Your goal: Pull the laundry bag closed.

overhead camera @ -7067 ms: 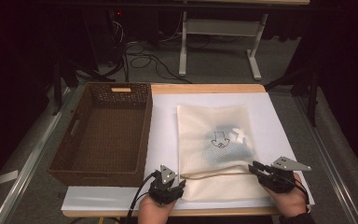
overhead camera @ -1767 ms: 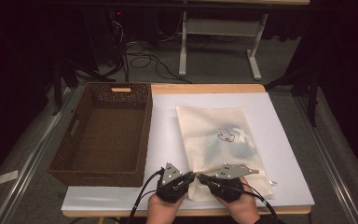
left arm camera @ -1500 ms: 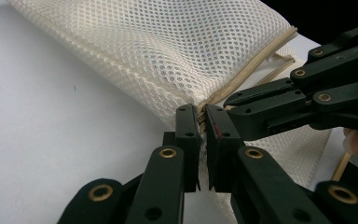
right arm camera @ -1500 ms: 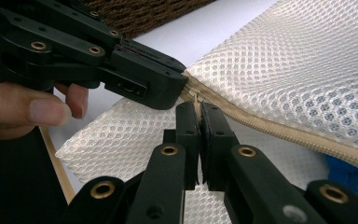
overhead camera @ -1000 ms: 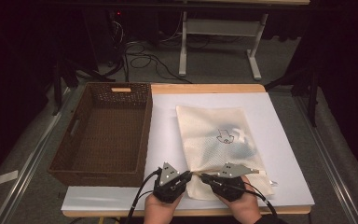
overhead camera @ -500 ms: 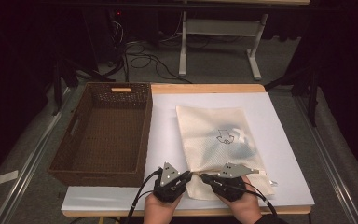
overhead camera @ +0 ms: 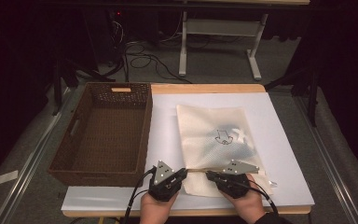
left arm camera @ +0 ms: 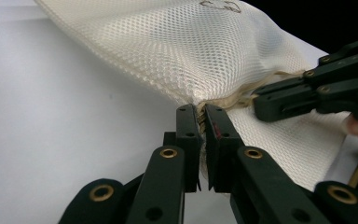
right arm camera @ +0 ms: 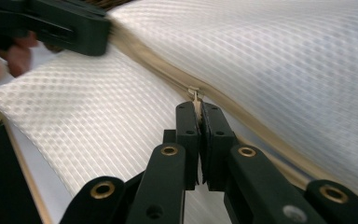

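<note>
Since earlier, the right hand-held gripper (overhead camera: 213, 176) had slid left along the zipper (right arm camera: 233, 112), clamping its pull; the left hand-held gripper (overhead camera: 182, 171) pinched the soft, light mesh bag (overhead camera: 214, 135) corner on the tabletop (overhead camera: 284, 140).

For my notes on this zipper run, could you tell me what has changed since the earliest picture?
The right claw has travelled left along the mesh bag's zipper, ending close to the left claw, shut on the pull. The left claw stayed clamped on the bag's corner; the basket has not moved.
</note>
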`<state>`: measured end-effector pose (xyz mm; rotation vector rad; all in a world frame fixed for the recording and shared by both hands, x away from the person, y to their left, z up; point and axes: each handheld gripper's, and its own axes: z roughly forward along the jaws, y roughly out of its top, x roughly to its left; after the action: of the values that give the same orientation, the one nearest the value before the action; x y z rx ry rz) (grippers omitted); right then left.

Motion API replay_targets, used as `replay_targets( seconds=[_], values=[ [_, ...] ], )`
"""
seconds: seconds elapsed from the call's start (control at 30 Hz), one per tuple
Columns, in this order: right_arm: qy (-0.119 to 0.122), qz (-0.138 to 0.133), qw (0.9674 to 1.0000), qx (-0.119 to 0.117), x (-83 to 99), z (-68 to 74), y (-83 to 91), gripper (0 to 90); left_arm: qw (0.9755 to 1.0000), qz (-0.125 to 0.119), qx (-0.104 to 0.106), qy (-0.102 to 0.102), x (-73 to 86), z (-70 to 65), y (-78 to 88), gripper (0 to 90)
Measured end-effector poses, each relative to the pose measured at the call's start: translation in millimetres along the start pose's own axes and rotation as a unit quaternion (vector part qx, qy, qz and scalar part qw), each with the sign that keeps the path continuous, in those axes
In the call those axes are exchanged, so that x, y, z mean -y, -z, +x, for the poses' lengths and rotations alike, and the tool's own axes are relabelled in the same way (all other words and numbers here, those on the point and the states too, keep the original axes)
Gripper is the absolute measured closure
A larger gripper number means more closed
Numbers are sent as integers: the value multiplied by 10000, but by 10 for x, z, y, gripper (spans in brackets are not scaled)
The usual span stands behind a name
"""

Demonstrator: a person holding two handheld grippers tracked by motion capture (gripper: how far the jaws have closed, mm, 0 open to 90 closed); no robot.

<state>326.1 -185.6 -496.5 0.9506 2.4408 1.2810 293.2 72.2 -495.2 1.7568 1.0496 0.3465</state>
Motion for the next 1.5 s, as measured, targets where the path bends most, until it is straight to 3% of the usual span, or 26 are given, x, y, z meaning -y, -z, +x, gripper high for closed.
replay_targets(
  seconds=[0.13, 0.4, 0.73, 1.5],
  values=[
    [-89, -59, 9999, 85, 11, -101, 87, 882, 10000, 2, 12, -3, -2, -2, -2, 850],
    [-60, -6, 9999, 158, 43, -138, 141, 881, 9999, 84, -69, -92, 13, -1, -12, 847],
    [-210, 150, 9990, 368, 184, -368, 356, 880, 9994, 220, -166, -202, 35, 7, -43, 844],
    [-621, 203, 9943, 839, 498, -799, 813, 880, 9984, 460, -341, -20, 87, 95, -85, 842]
  ],
)
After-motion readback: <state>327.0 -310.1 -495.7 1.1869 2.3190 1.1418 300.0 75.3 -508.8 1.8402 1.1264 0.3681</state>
